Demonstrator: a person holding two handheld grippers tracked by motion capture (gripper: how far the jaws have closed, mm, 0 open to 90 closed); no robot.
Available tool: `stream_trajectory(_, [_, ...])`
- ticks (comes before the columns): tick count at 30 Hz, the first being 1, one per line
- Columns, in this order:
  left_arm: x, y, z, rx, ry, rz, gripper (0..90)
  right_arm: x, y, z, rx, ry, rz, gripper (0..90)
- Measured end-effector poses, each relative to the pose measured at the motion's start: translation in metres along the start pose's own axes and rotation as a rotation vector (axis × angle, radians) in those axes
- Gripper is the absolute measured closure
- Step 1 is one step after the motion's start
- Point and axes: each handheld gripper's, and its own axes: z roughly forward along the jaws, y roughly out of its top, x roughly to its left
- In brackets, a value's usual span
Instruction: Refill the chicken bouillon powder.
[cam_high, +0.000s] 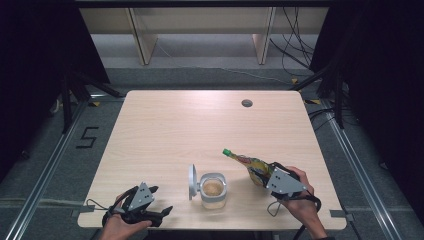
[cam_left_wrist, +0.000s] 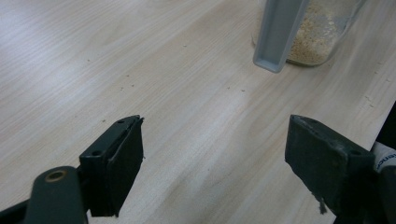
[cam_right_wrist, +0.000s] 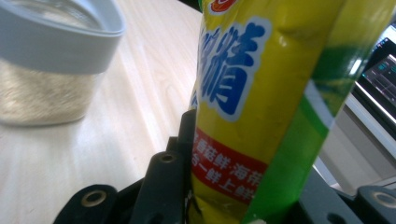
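Gripped between the black jaws of the right gripper, the yellow pouch with its green cap is held off the table, tilted so the cap points toward the jar. That jar stands near the front edge of the table, its grey lid already swung open and upright at its left, with pale granules part-filling it. Pouring seems not yet begun; the cap looks to be on and the pouch is short of the jar's mouth. Resting at the front left, the left gripper has its jaws spread wide, holding nothing. Nothing blocks the way between them.
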Motion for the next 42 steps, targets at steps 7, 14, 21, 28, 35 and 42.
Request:
stream_trajectory(7, [0.001,0.0,0.0,0.0,-0.002,0.014,18.9,-0.009,-0.009,0.012,-0.019,-0.03,0.099,74.4])
stream_trajectory(14, [0.0,0.0,-0.001,0.004,0.005,0.0,18.9,-0.013,-0.021,0.014,-0.038,-0.044,0.185,74.4])
stream_trajectory(21, [-0.001,0.0,0.0,-0.008,0.0,-0.014,18.9,-0.013,-0.032,0.004,-0.033,-0.06,0.229,72.9])
stream_trajectory(28, [-0.002,0.0,0.0,-0.006,0.003,-0.006,18.9,-0.014,-0.044,-0.006,-0.04,-0.068,0.294,71.4])
stream_trajectory(35, [-0.002,0.0,-0.001,-0.006,0.004,-0.005,18.9,-0.012,-0.047,-0.01,-0.021,-0.077,0.308,67.0])
stream_trajectory(42, [-0.002,0.0,-0.001,-0.008,-0.001,-0.012,18.9,-0.01,-0.047,-0.017,-0.005,-0.105,0.356,51.2])
